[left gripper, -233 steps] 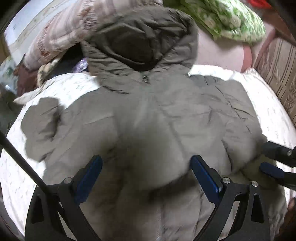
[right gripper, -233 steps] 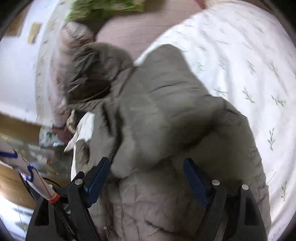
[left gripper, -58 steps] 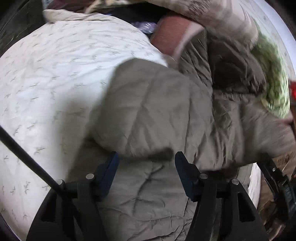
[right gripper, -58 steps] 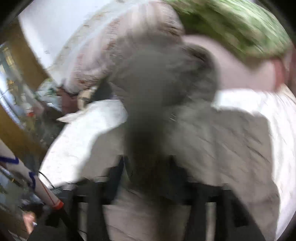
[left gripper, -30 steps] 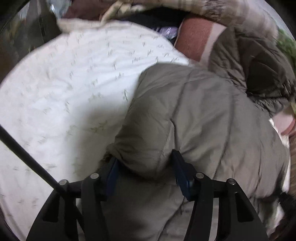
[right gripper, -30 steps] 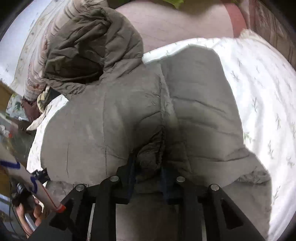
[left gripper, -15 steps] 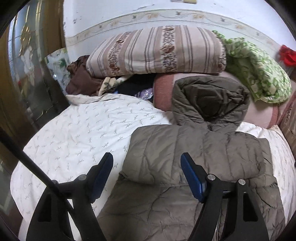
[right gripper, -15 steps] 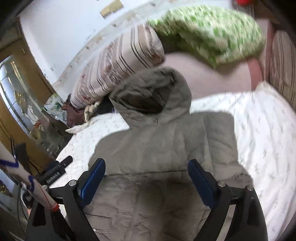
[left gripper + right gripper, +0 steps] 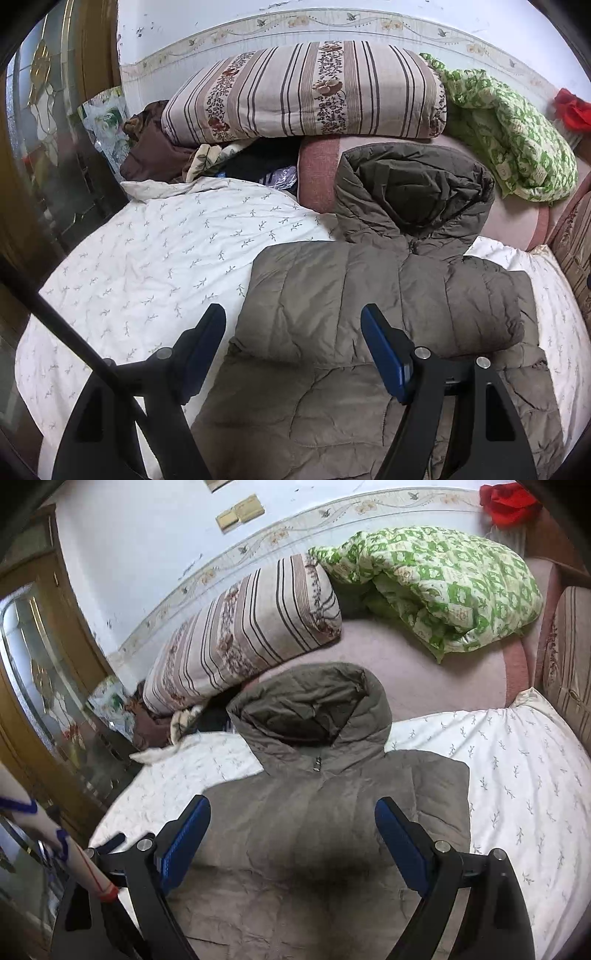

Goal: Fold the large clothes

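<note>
A grey-brown hooded puffer jacket point(image 9: 369, 295) lies on the white printed bedsheet point(image 9: 166, 258), hood point(image 9: 417, 188) toward the pillows. Both sleeves are folded across its chest. It also shows in the right wrist view point(image 9: 314, 830), with its hood point(image 9: 310, 712) up against the pink bedding. My left gripper point(image 9: 293, 338) is open and empty, held above the jacket's left side. My right gripper point(image 9: 291, 830) is open and empty, held above the jacket's middle.
A striped pillow point(image 9: 303, 88) and a green patterned quilt point(image 9: 509, 125) lie on pink bedding point(image 9: 424, 672) at the head of the bed. Dark clothes point(image 9: 155, 147) are piled at the left. A wooden glass-panelled door point(image 9: 44, 657) stands left of the bed.
Both grippers let go of the folded sleeves, opened wide and pulled back and up from the jacket. The sleeves now lie across the chest.
</note>
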Motion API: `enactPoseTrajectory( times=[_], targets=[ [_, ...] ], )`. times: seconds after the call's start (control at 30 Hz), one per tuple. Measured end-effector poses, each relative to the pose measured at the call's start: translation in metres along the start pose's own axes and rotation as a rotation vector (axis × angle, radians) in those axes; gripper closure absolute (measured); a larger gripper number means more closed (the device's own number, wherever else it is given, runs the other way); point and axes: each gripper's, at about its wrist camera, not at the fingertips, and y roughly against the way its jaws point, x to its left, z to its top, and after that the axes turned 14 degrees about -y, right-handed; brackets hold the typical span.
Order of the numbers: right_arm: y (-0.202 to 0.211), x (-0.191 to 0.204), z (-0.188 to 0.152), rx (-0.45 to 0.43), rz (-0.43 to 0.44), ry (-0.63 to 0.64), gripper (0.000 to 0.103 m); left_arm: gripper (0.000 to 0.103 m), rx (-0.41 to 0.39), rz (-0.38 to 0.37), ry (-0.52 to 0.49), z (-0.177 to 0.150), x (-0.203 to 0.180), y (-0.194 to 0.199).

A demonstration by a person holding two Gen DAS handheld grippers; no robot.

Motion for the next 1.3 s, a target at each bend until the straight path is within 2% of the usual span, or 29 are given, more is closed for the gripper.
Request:
enactPoseTrajectory(
  times=[0.1,0.2,0.3,0.33,0.4,0.53,0.6,0.73,0.83,0.87,0.93,0.97,1.0,1.03,1.07,1.17,1.23,1.3],
  targets=[
    [-0.011,-0.012,-0.007,0.043,-0.010,0.000,0.009,0.028,0.008,-0.001,0.000,0.001,-0.002,-0.005],
    [-0.012,-0.020,0.000,0.053,0.003,-0.027,0.009,0.028,0.025,-0.020,-0.008,0.008,-0.001,-0.011],
    [-0.014,-0.022,0.024,0.064,0.022,-0.045,0.009,0.028,0.025,-0.060,0.002,0.037,0.010,-0.024],
    [-0.017,-0.021,0.034,0.069,0.029,-0.038,0.009,0.028,0.020,-0.051,-0.002,0.047,0.013,-0.031],
    [-0.032,-0.022,0.058,0.092,0.029,-0.039,0.009,0.026,0.017,-0.035,-0.021,0.070,0.015,-0.051],
    [-0.087,-0.045,0.106,0.180,0.049,-0.145,0.009,0.026,0.101,-0.122,-0.025,0.118,0.018,-0.127],
    [-0.116,-0.057,0.129,0.175,0.015,-0.176,0.009,0.026,0.115,-0.153,-0.038,0.134,0.018,-0.154],
    [-0.176,-0.072,0.157,0.199,-0.013,-0.165,0.009,0.026,0.106,-0.143,-0.053,0.166,0.017,-0.209],
    [-0.215,-0.082,0.165,0.214,0.000,-0.146,0.020,0.026,0.115,-0.146,-0.035,0.184,0.019,-0.245],
    [-0.221,-0.083,0.166,0.210,-0.006,-0.141,0.025,0.026,0.109,-0.157,-0.021,0.188,0.020,-0.251],
    [-0.235,-0.090,0.168,0.222,0.017,-0.147,0.044,0.028,0.121,-0.184,0.005,0.195,0.018,-0.271],
    [-0.240,-0.093,0.167,0.236,0.009,-0.152,0.073,0.044,0.142,-0.211,0.028,0.197,0.016,-0.280],
    [-0.243,-0.097,0.165,0.252,0.011,-0.160,0.082,0.073,0.152,-0.240,0.043,0.198,0.015,-0.286],
    [-0.242,-0.097,0.163,0.258,0.025,-0.154,0.083,0.087,0.173,-0.282,0.055,0.198,0.009,-0.291],
    [-0.238,-0.096,0.161,0.255,0.030,-0.139,0.089,0.094,0.177,-0.291,0.054,0.199,0.006,-0.292],
    [-0.217,-0.090,0.158,0.241,0.041,-0.119,0.094,0.098,0.120,-0.275,0.046,0.199,0.002,-0.272],
    [-0.197,-0.085,0.154,0.224,0.025,-0.090,0.094,0.099,0.057,-0.336,0.108,0.197,0.016,-0.239],
    [-0.172,-0.081,0.147,0.217,0.026,-0.084,0.094,0.099,0.021,-0.364,0.133,0.191,0.026,-0.201]
  ],
)
